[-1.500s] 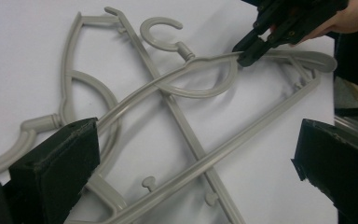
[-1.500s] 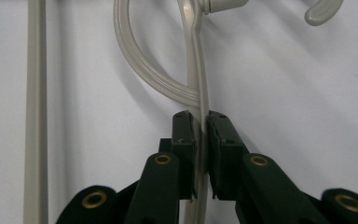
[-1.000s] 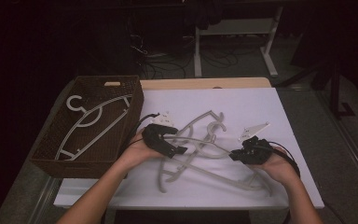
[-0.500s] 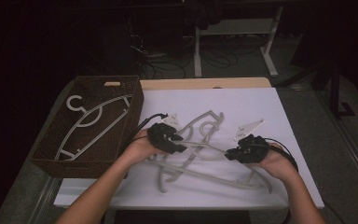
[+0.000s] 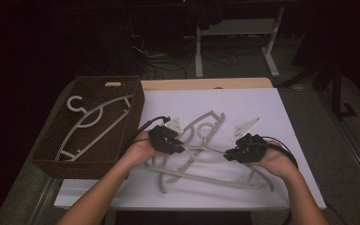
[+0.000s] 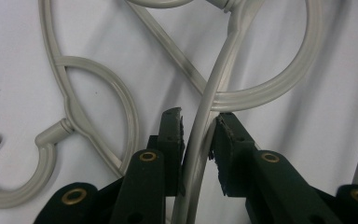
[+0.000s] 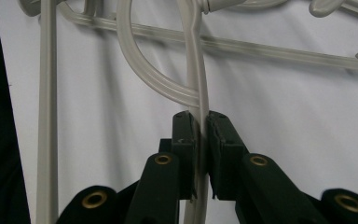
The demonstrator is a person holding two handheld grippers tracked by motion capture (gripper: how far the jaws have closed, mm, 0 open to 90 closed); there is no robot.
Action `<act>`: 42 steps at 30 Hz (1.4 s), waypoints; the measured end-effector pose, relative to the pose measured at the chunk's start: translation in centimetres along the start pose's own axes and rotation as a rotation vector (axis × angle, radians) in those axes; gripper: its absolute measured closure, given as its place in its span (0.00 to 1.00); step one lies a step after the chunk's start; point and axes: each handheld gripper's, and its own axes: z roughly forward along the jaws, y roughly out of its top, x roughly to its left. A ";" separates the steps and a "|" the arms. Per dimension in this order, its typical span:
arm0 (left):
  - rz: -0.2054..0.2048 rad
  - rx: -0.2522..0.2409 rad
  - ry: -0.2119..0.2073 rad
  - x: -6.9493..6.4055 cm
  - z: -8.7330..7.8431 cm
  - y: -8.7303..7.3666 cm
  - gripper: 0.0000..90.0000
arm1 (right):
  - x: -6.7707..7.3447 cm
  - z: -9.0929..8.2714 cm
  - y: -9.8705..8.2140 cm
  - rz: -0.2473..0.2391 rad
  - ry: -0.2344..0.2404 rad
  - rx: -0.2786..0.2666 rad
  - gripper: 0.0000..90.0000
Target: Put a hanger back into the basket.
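A white-covered table point(image 5: 281, 108) stands in a dark room. Beside its left edge sits a brown woven basket point(image 5: 51, 150) holding one pale grey plastic hanger point(image 5: 91, 124). A tangle of smooth grey plastic hangers point(image 5: 201, 154) lies mid-table. The left gripper point(image 5: 180, 146) has just been closing; one pad touches a hanger arm point(image 6: 200, 140), the other a sliver off. The right gripper point(image 5: 227, 155) pinches a hanger arm point(image 7: 200, 93) tight.
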 end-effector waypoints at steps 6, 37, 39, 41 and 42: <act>0.039 0.015 -0.037 -0.5 0.2 -0.2 0.87 | -0.4 0.2 -0.2 -0.003 0.030 0.011 0.89; -0.055 -0.100 0.014 -0.5 -5.4 0.1 0.91 | -3.2 -3.5 -0.1 0.124 -0.051 -0.202 0.25; -0.050 -0.097 0.025 -0.5 -6.1 0.2 0.91 | -3.4 -4.0 -0.3 0.134 -0.077 -0.213 0.24; -0.055 -0.098 0.032 -0.3 -6.7 0.3 0.91 | -3.6 -4.5 -0.6 0.143 -0.094 -0.219 0.23; -0.060 -0.103 0.036 -0.3 -7.1 0.4 0.91 | -3.7 -4.7 -0.7 0.146 -0.099 -0.220 0.22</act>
